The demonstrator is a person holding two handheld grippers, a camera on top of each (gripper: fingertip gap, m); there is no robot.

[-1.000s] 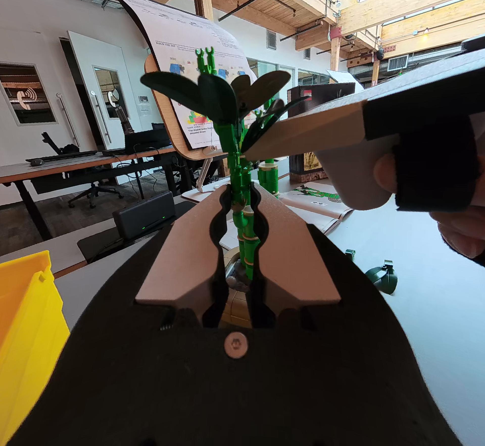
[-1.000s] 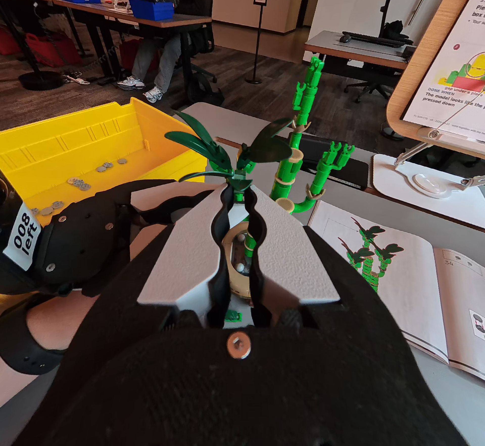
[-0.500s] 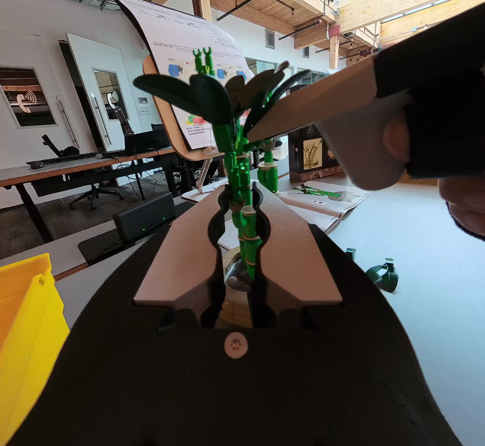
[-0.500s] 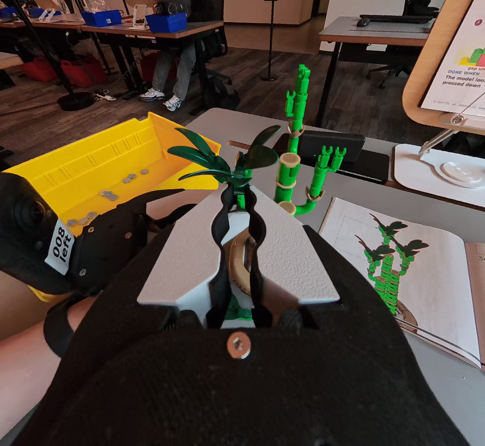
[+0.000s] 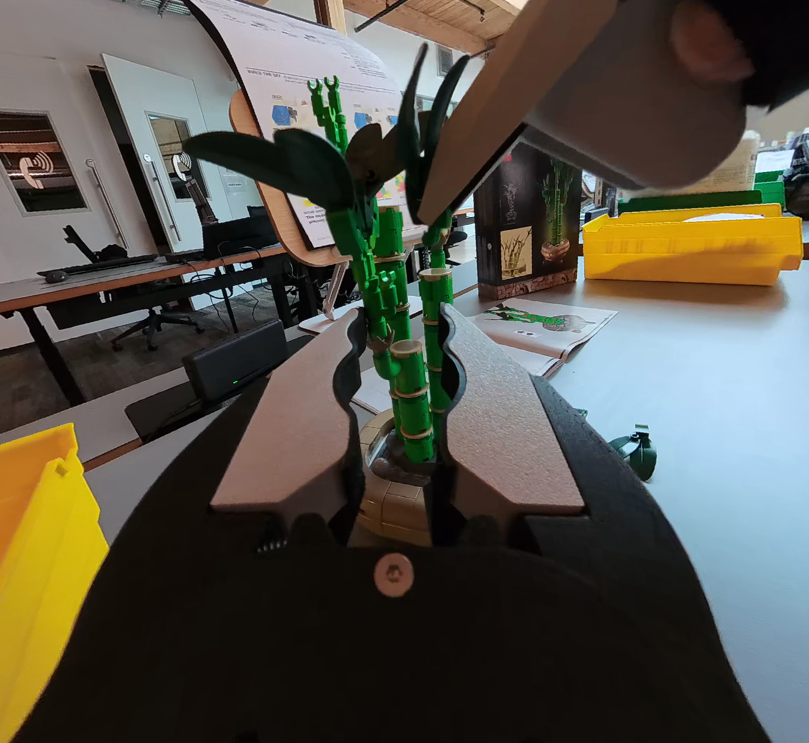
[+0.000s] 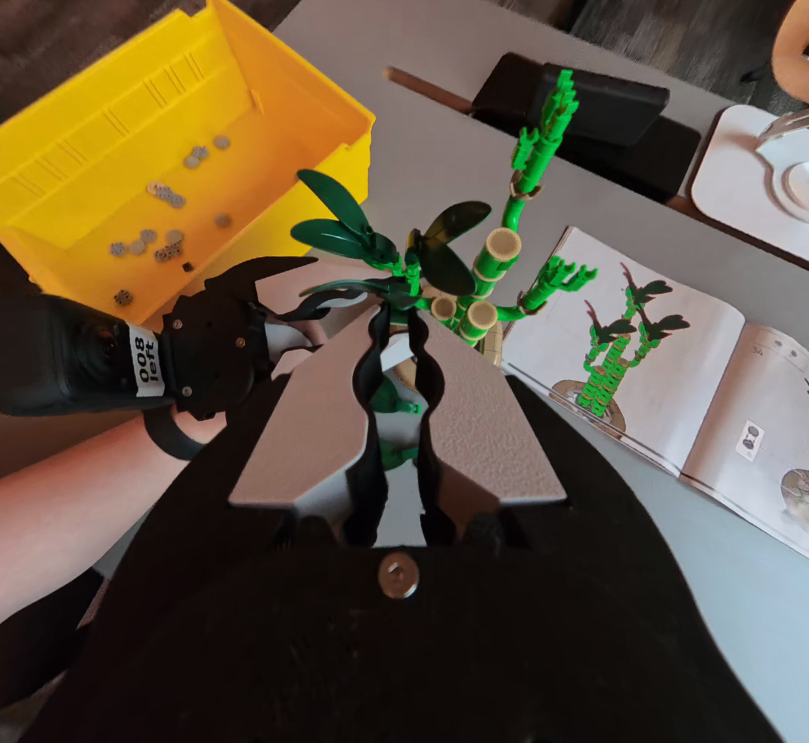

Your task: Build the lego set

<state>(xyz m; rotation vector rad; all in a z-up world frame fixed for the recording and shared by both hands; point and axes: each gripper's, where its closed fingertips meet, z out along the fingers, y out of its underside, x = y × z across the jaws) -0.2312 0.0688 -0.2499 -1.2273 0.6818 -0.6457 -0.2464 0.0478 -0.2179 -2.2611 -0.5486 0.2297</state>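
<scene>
A green bamboo model [image 5: 411, 389] with tan rings stands in a tan round pot [image 5: 394, 507] on the grey table. My left gripper [image 5: 400, 315] is shut on its lower stalks. The model also shows from above in the right wrist view [image 6: 481, 267], beside the left gripper's black body [image 6: 210, 341]. My right gripper [image 6: 397, 313] is shut on a dark green leaf cluster [image 6: 396, 295] at the top of a stalk. In the left wrist view its finger [image 5: 503, 109] comes down from the upper right, with the held leaves [image 5: 413, 118] pointing up. Another leaf cluster [image 5: 271, 157] sits on the neighbouring stalk.
A yellow bin [image 6: 131, 118] with small grey round pieces [image 6: 168, 197] stands left of the model. An open instruction booklet [image 6: 656, 350] lies to its right. Loose dark green leaf pieces [image 5: 634, 455] lie on the table. The set's box [image 5: 529, 218] and a second yellow bin [image 5: 691, 249] stand behind. The left gripper's tips are roughly 5 centimetres from the right gripper's.
My right gripper has risen and tipped over, now looking down on the model, and its leaf cluster has turned upright. The left gripper stays on the stalks, with its jaws slightly wider.
</scene>
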